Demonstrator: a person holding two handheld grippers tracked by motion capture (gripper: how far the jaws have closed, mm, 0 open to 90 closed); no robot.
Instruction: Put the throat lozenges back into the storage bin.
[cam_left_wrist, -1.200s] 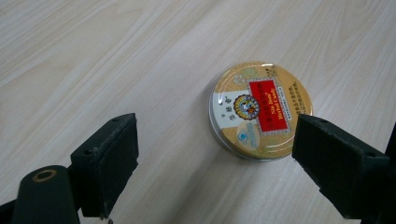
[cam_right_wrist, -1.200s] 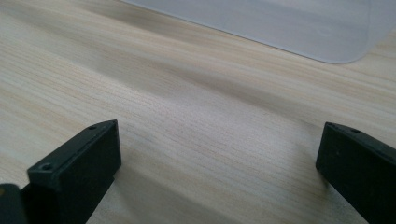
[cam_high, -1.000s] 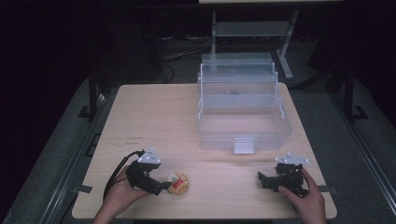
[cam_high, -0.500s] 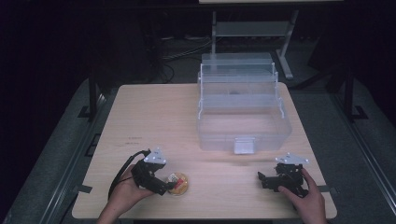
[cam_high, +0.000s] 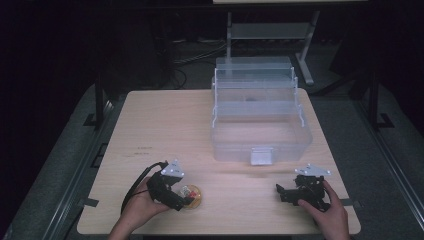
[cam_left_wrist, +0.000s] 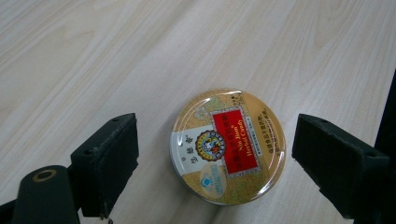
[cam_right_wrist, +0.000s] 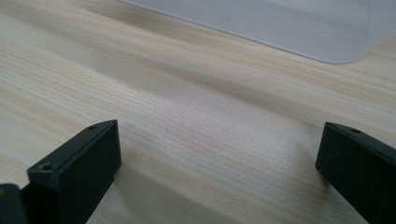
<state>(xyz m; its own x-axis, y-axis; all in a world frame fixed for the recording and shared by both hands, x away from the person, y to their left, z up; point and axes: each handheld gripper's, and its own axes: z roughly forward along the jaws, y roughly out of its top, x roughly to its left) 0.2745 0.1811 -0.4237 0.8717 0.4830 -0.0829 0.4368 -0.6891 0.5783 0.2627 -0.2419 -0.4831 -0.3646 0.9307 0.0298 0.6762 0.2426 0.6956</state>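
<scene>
**Left gripper poised over a round candy tin, right gripper resting apart**

High view: a pale wooden table (cam_high: 165, 125) fills the middle of the frame. In its upper right stands a clear plastic tiered box (cam_high: 257, 112), its trays stepped back and its latch facing the lower edge. In the lower left of the frame the left gripper (cam_high: 182, 199) is held in a hand (cam_high: 140, 210), with its black cable looping to the left. A small round tin (cam_high: 192, 194) lies on the table right at the gripper's tip. In the lower right, the right gripper (cam_high: 284, 192) sits low over the table in the other hand (cam_high: 327, 212), well apart from the tin and just below the box.

Left gripper view: the tin (cam_left_wrist: 228, 144) lies flat in the centre of the frame, gold-rimmed, with a red label and a round emblem on its lid. The two black jaws stand wide apart at lower left and lower right, one on either side of the tin, and neither touches it.

Right gripper view: the jaws are spread wide at the lower corners, with bare wood grain between them. A corner of the clear box (cam_right_wrist: 289, 23) crosses the top of the frame.
</scene>
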